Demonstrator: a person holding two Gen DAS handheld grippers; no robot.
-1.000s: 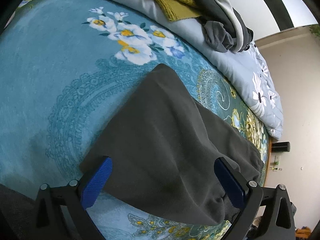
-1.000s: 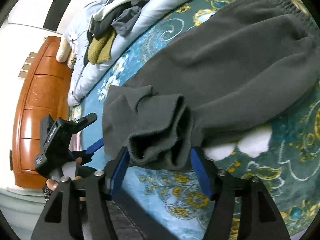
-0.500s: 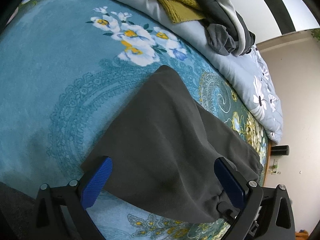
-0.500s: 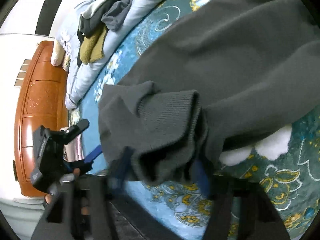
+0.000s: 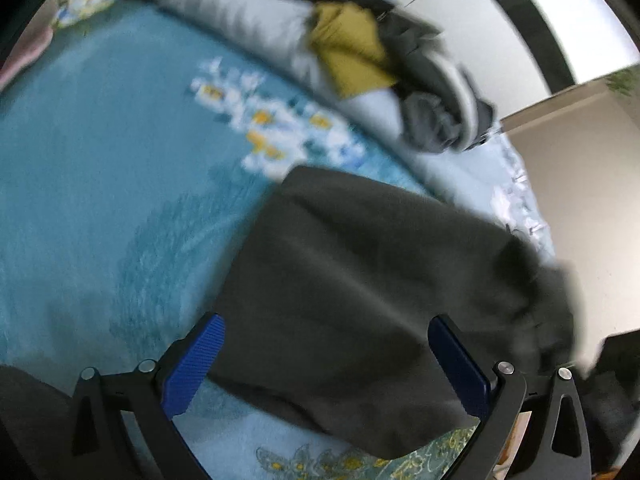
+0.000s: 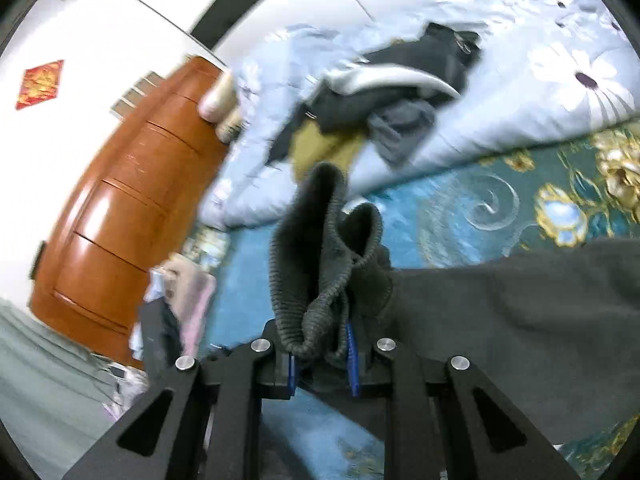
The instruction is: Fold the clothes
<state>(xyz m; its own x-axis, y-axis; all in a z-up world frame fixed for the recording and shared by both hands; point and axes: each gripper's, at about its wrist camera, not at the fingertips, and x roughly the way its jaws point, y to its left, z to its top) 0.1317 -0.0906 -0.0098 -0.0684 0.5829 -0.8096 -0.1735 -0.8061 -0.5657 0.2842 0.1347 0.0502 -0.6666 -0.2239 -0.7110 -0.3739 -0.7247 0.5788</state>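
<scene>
Left wrist view: the left tongs [image 5: 326,364] stand wide apart over one dark grey pair of sweatpants [image 5: 360,292] lying on the teal flowered bed [image 5: 92,184], pads clear of the cloth. One heap of clothes [image 5: 384,76] sits on the pale quilt [image 5: 224,20].

Right wrist view: the right tongs [image 6: 322,360] have just been closing and pinch the ribbed cuffs [image 6: 316,264] of the sweatpants. One wooden headboard [image 6: 120,208] stands left.

Right hand-held gripper [image 6: 322,364] newly clamped on ribbed cuff [image 6: 316,256]; cuff raised
</scene>
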